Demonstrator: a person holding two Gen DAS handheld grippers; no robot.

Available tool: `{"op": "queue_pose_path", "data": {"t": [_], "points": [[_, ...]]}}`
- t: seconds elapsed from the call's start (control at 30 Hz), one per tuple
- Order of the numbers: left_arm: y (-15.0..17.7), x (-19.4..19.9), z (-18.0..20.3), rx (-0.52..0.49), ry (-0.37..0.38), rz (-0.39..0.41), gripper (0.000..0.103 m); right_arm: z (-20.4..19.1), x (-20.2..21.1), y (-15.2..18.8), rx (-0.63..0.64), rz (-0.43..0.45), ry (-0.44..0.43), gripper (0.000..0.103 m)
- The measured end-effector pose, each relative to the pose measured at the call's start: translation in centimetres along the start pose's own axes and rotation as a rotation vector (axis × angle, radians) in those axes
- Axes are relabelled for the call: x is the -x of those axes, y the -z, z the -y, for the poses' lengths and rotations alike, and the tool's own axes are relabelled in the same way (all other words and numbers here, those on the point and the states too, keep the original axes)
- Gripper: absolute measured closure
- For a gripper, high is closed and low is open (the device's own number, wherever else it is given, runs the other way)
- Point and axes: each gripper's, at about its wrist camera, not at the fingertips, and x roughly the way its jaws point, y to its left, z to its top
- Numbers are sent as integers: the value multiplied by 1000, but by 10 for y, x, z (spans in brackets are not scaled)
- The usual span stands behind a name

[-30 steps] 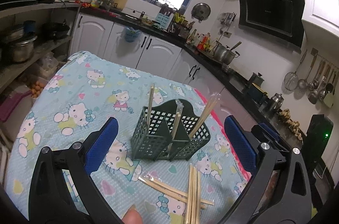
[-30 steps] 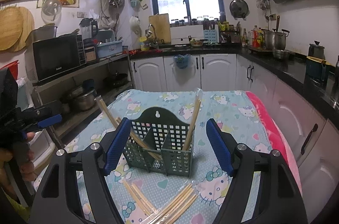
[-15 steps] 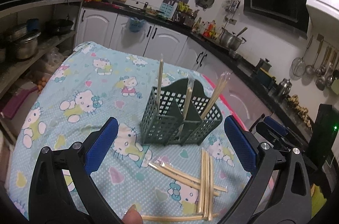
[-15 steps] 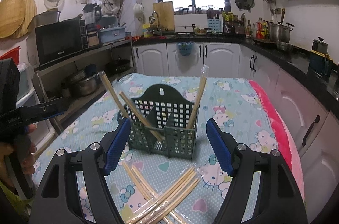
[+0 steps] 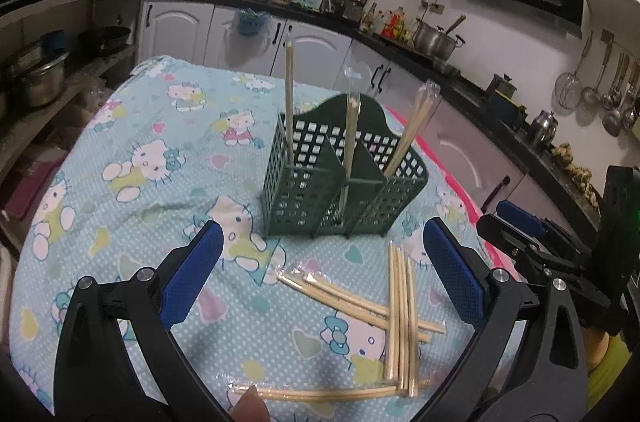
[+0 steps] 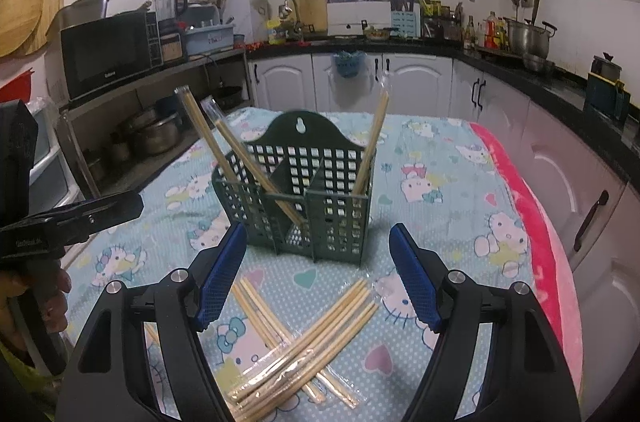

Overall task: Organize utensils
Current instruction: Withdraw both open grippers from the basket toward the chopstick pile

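Observation:
A dark green slotted utensil holder (image 5: 344, 182) (image 6: 308, 198) stands on the cartoon-print tablecloth, with wrapped chopstick pairs (image 5: 289, 94) (image 6: 372, 142) leaning in its compartments. Several loose wrapped chopsticks (image 5: 400, 306) (image 6: 304, 342) lie crossed on the cloth in front of it. My left gripper (image 5: 320, 274) hovers open above them, nothing between its blue pads. My right gripper (image 6: 318, 276) is also open and empty, over the crossed pile just before the holder. The right gripper (image 5: 532, 246) also shows at the edge of the left wrist view, and the left gripper (image 6: 72, 218) in the right wrist view.
The table (image 6: 440, 150) carries a pink cloth edge (image 6: 532, 234) on the right. Kitchen counters with white cabinets (image 6: 400, 86) wrap around behind and to the right. Shelves with pots (image 6: 152, 134) and a microwave (image 6: 108, 54) stand to the left.
Both grippers have come down and tilted toward the table; the holder and the loose chopsticks now fill more of each view. Both stay open.

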Motion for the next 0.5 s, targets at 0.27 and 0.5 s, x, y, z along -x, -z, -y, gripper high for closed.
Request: {"op": "queue_pose_path", "data": {"t": [0.27, 0.5], "points": [[14, -14, -3, -9, -1, -61, 11, 15, -18, 17, -28, -90, 39, 32], [26, -31, -14, 24, -3, -134, 21, 31, -39, 38, -61, -186, 66, 40]]}}
